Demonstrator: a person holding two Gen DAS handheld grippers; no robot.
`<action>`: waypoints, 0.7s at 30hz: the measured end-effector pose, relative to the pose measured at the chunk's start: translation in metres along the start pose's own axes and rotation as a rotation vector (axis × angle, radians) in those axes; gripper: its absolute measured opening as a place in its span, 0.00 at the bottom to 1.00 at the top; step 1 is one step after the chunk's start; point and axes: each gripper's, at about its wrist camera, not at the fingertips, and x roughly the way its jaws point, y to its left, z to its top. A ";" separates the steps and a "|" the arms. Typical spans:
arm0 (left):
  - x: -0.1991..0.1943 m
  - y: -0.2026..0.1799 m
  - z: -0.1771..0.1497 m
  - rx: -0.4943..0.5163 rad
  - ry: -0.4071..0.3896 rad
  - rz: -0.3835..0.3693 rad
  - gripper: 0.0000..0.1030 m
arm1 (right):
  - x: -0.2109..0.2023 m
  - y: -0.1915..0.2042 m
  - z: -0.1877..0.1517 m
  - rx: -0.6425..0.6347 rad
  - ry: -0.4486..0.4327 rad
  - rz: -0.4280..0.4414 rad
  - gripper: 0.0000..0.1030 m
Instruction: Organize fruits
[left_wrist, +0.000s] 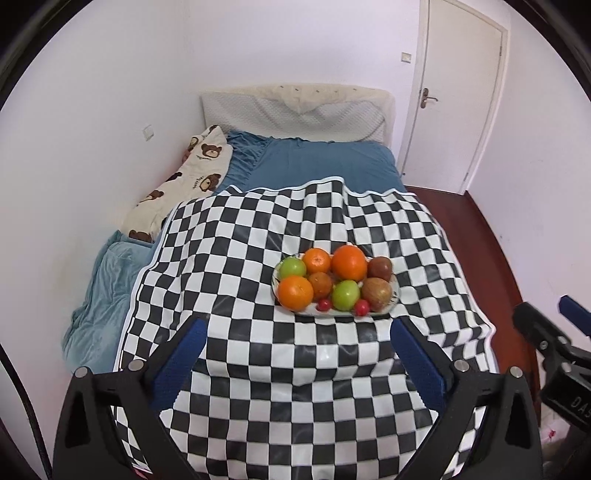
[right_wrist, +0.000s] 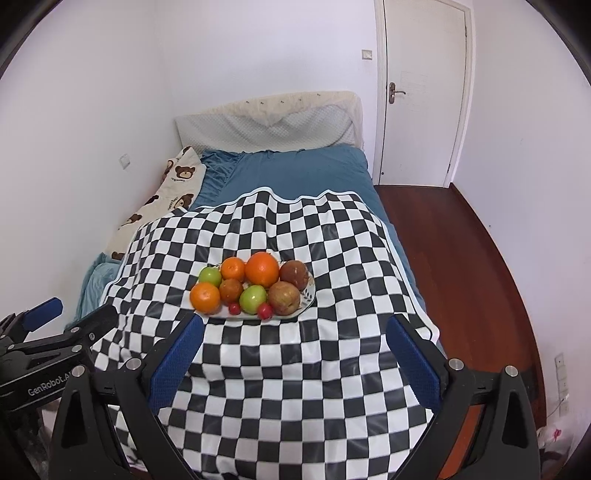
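Note:
A white plate (left_wrist: 394, 295) (right_wrist: 308, 298) sits on a black-and-white checkered cloth (left_wrist: 295, 369) (right_wrist: 295, 369) on the bed. It holds several fruits: oranges (left_wrist: 349, 263) (right_wrist: 262, 269), green apples (left_wrist: 345, 294) (right_wrist: 253, 299), brownish-red fruits (left_wrist: 376, 293) (right_wrist: 283, 297) and small red ones (left_wrist: 362, 307) (right_wrist: 265, 311). My left gripper (left_wrist: 298, 336) is open and empty, short of the plate. My right gripper (right_wrist: 294, 334) is open and empty, also short of the plate. Each gripper shows at the edge of the other's view.
The bed has a blue sheet (left_wrist: 325, 162) (right_wrist: 295, 173), a bear-print quilt (left_wrist: 184, 184) (right_wrist: 166, 195) along the left wall and a padded headboard (left_wrist: 295, 110). A white door (left_wrist: 461, 92) (right_wrist: 421, 92) and red-brown floor (right_wrist: 461, 277) lie to the right.

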 end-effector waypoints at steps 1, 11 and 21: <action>0.006 0.000 0.002 -0.003 0.002 0.004 0.99 | 0.005 -0.001 0.003 -0.002 -0.001 -0.004 0.98; 0.060 -0.004 0.015 0.001 0.061 0.034 0.99 | 0.082 -0.003 0.022 -0.011 0.046 -0.022 0.98; 0.096 -0.004 0.019 0.005 0.113 0.044 0.99 | 0.133 -0.001 0.023 -0.018 0.098 -0.047 0.98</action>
